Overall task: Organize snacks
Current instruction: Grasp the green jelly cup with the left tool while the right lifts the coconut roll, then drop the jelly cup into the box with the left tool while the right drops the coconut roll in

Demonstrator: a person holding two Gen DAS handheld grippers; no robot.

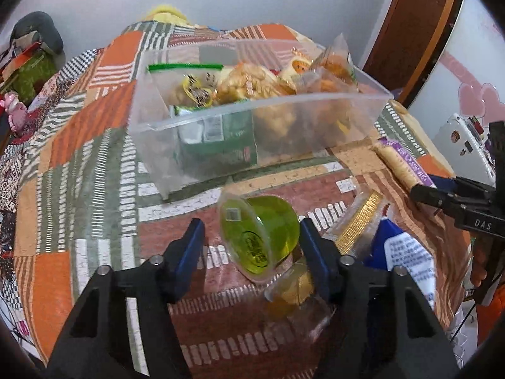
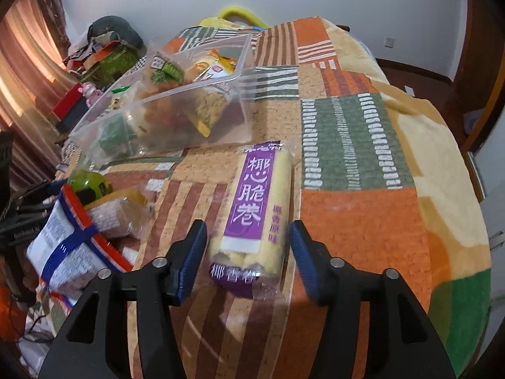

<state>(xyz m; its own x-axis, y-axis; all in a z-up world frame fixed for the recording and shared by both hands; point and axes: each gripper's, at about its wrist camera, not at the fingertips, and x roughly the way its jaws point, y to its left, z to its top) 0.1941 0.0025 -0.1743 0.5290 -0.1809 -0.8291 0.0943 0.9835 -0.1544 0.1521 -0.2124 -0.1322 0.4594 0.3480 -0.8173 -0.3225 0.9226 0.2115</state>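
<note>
A green jelly cup [image 1: 260,233] lies on its side on the patchwork blanket [image 1: 94,145], between the fingers of my open left gripper [image 1: 252,246]; the right pad is at its side. A clear plastic bin [image 1: 262,115] holding several snack packs stands beyond it. My open right gripper [image 2: 247,249] straddles a purple-labelled pack of yellow wafer rolls [image 2: 252,208] lying on the blanket [image 2: 347,189]. The same bin [image 2: 176,107] stands at the back left in the right wrist view. The right gripper also shows at the right edge of the left wrist view [image 1: 419,194].
A clear-wrapped gold snack [image 1: 353,227], a small orange jelly pack [image 1: 293,287] and a blue-and-white bag [image 1: 404,252] lie right of the left gripper. The bag [image 2: 69,246] and the jelly cup [image 2: 90,183] show left of the right gripper. Clutter [image 2: 104,53] lies beyond the bed's left side.
</note>
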